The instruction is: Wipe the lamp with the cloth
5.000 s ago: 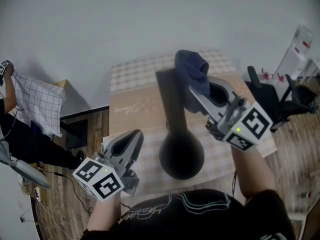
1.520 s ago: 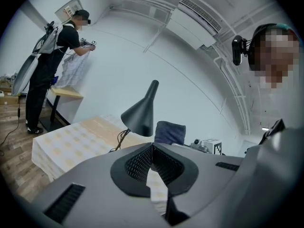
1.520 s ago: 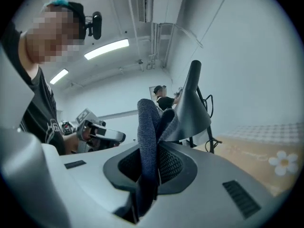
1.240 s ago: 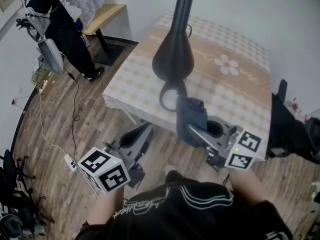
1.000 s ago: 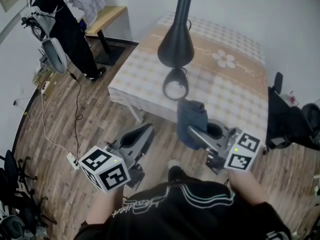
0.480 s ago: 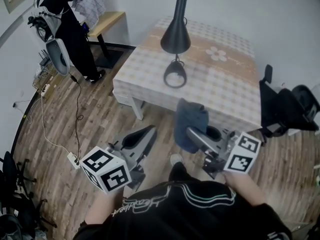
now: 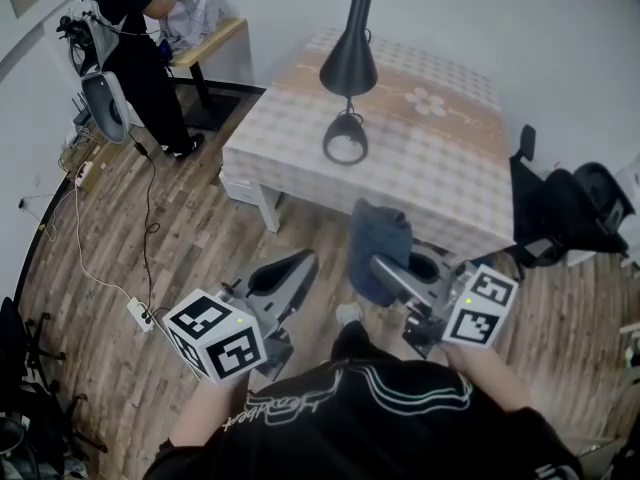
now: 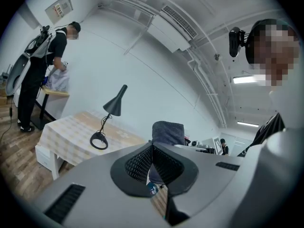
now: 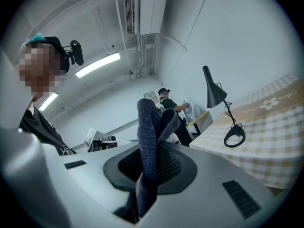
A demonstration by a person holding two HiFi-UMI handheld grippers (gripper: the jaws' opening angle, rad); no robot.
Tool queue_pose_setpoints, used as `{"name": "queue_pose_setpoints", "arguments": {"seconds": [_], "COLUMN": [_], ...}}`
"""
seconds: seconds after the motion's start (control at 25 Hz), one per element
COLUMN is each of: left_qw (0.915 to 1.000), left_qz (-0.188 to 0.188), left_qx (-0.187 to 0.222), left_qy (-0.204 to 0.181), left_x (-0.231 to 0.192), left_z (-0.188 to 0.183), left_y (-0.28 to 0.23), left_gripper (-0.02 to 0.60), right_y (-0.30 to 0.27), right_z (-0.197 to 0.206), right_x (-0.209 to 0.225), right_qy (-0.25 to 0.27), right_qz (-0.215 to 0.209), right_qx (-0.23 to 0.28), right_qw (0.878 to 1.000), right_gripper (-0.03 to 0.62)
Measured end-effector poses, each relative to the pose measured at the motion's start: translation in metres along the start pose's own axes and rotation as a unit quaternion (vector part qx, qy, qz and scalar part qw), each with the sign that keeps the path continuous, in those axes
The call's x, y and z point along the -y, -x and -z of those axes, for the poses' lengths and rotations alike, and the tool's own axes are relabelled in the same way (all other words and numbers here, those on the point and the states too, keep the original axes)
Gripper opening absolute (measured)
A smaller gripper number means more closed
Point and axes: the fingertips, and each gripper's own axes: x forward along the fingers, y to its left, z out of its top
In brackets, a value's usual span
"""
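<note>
Two grippers are up over the wood floor (image 7: 120,258), short of the table's near edge. R gripper (image 9: 150,164) is clamped on the dark blue cloth (image 9: 148,122), folded fabric sticking up past its jaws. L gripper (image 8: 152,150), near the R one, has jaws pressed together at the tips w/ nothing btwn them. Lamp (image 7: 348,64) stands on the checked table (image 7: 450,183), well ahead of both grippers & touching neither. Its long axis is upright: ring base flat on the tabletop on the side nearer the grippers, thin stem rising to a black cone shade, narrow neck up, wide mouth facing down.
</note>
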Motion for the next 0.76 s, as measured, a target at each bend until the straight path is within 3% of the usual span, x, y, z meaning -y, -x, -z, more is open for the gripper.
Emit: {"name": "queue_pose_setpoints", "arguments": {"seconds": [0.76], "left_qw": [0.9998], "left_qz": [0.011], "left_qx": [-0.012], "left_qy": [-0.013], "left_x": [0.021], "left_z": [0.017], "left_y": [-0.001], "left_gripper": [0.002], "right_y": [0.032], "right_z": [0.010], "right_x": [-0.011], "right_qy": [-0.014], "right_qz": [0.013], "right_qx": [0.022], "right_qw": [1.000], "right_gripper": [0.054]}}
